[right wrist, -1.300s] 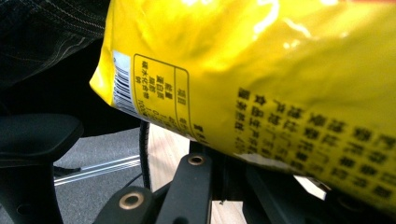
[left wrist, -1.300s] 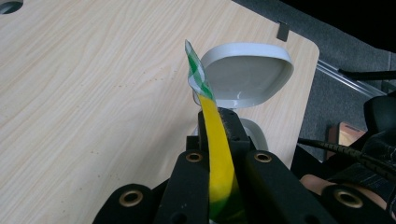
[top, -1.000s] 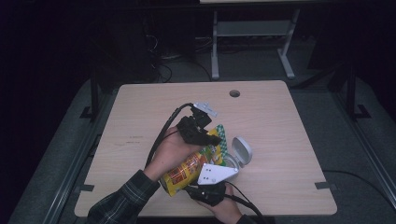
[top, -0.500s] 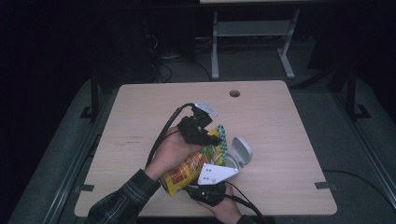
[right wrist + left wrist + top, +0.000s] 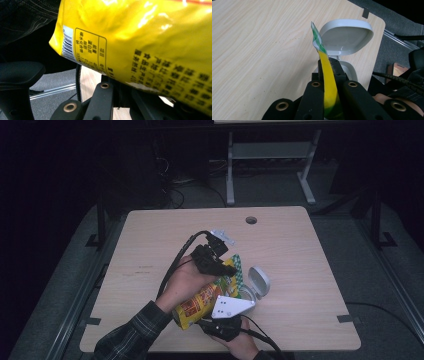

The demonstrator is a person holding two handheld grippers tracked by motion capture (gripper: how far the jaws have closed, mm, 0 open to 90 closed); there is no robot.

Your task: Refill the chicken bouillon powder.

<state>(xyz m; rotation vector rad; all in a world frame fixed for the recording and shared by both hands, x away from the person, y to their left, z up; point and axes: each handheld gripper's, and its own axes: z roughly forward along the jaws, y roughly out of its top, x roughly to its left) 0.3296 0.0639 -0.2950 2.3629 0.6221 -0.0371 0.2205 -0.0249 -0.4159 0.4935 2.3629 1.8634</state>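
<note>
Item: yellow snack bag (image 5: 205, 297), near-centre of table (image 5: 150, 245), lifted | my left gripper (image 5: 327, 65) clamped on its green-checked top edge | my right gripper (image 5: 222, 325) clamped on its lower end | white container (image 5: 256, 284), lid open, just right of bag | Judged: bag held over container, still sealed; opening and emptying remain.

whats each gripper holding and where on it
Both hold the yellow snack bag. The left gripper pinches its flat sealed top edge; the right gripper is shut on the bag's lower end, exact spot hidden.
</note>
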